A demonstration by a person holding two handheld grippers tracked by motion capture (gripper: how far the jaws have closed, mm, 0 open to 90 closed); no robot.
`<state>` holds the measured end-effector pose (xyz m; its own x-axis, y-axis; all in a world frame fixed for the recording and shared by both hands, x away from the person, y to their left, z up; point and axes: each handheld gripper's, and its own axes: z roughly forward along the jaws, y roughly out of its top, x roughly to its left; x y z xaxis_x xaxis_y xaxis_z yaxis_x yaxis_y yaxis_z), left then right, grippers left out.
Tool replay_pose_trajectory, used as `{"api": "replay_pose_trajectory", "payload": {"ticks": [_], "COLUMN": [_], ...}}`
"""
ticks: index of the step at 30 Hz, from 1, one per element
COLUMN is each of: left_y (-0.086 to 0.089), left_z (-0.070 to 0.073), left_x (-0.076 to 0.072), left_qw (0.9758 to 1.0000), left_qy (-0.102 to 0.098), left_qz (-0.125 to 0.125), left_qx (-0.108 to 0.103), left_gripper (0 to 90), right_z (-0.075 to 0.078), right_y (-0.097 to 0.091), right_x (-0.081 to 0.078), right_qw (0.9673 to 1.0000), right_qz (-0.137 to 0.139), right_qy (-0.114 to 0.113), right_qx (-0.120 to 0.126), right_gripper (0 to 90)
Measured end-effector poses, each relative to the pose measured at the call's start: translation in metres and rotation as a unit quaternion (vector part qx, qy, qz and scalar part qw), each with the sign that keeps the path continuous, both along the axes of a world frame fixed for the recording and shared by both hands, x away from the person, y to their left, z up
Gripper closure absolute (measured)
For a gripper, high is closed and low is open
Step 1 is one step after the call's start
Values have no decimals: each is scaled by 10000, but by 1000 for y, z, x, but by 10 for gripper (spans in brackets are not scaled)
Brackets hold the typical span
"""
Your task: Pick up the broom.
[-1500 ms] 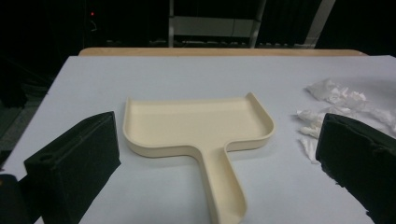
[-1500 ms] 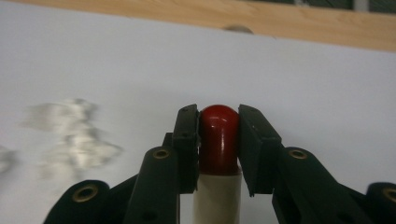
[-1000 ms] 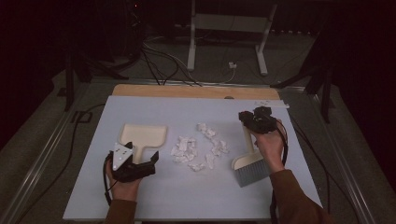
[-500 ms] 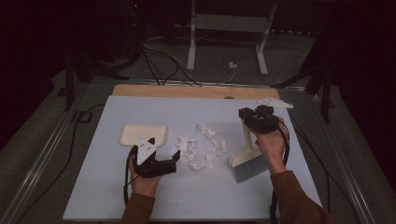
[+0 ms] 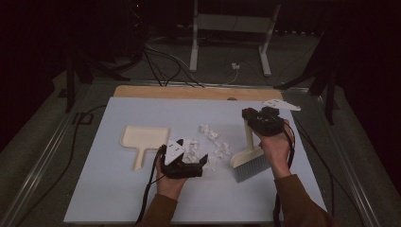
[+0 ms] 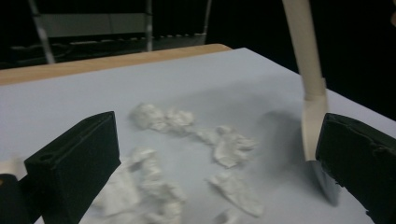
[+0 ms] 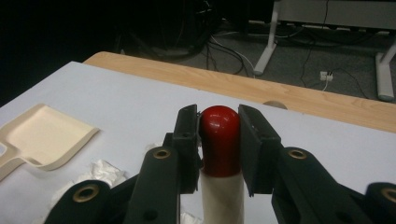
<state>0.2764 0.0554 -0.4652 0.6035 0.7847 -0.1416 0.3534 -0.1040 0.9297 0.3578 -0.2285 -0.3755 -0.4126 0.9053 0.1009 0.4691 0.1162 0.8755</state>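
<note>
Two sets of tongs work the desk [image 5: 118, 198], and what the coming move turns on is where the crumpled paper scraps [image 5: 210, 142] lie between them: they sit straight ahead of and partly under the left tongs [image 5: 182, 163], and just beside the bristle end of the brush [image 5: 250, 163], toward the left tongs. The right tongs [image 7: 219, 140] are clamped on the red top of the brush handle, which stands nearly upright, tilted a little, bristles down on the desk. The left tongs stand wide apart with nothing between them, held low and level over the nearest scraps. The cream dustpan [image 5: 142, 139] lies flat just to their left, its handle pointing back toward the person. I judge the left hand nearer the scraps, while the right forearm reaches in with its wrist raised over the handle.
</note>
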Motion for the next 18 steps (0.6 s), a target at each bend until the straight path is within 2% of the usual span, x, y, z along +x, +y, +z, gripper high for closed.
{"api": "replay_pose_trajectory", "payload": {"ticks": [2,6,10,18], "left_y": [-8,-22,-33,-61], "left_z": [-2,-5,-8,-13], "left_x": [0,3,7,13], "left_qw": [10000,9996,9994,9969], "left_qy": [36,64,168,358], "left_qz": [-84,-187,-261,-676], "left_qx": [0,185,178,176], "left_gripper": [5,5,14,108], "right_z": [0,3,5,7], "right_y": [0,0,1,6], "right_x": [-1,-4,-6,-8], "right_qw": [10000,10000,9999,9999], "right_qz": [5,26,35,85], "right_qy": [-11,-59,-95,-107], "right_qx": [6,49,70,93], "right_gripper": [709,709,710,710]}}
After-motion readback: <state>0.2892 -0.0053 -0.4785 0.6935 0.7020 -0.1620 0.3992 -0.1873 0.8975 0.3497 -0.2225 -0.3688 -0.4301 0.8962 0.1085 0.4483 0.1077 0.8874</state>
